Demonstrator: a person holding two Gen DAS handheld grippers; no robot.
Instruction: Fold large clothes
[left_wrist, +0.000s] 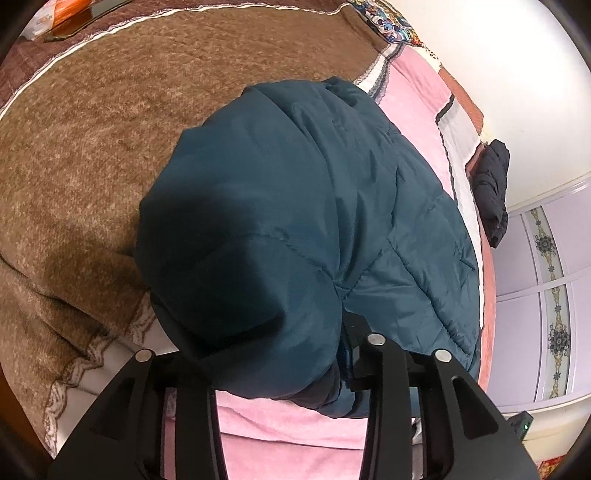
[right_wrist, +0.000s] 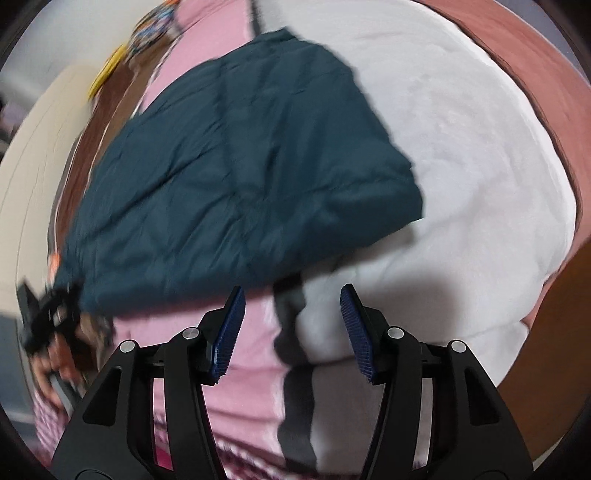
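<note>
We saw a teal padded jacket (left_wrist: 295, 221) lying folded on a pink blanket (left_wrist: 288, 424). Our right gripper (right_wrist: 293, 332) hung spread and empty above it. Jacket fabric bulged between our left gripper (left_wrist: 266, 354) fingers; whether they pinched it, we could not tell.

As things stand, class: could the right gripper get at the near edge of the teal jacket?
Probably yes. The right gripper hangs open and empty over the bedding, and the teal jacket edge lies just ahead with nothing between.
</note>
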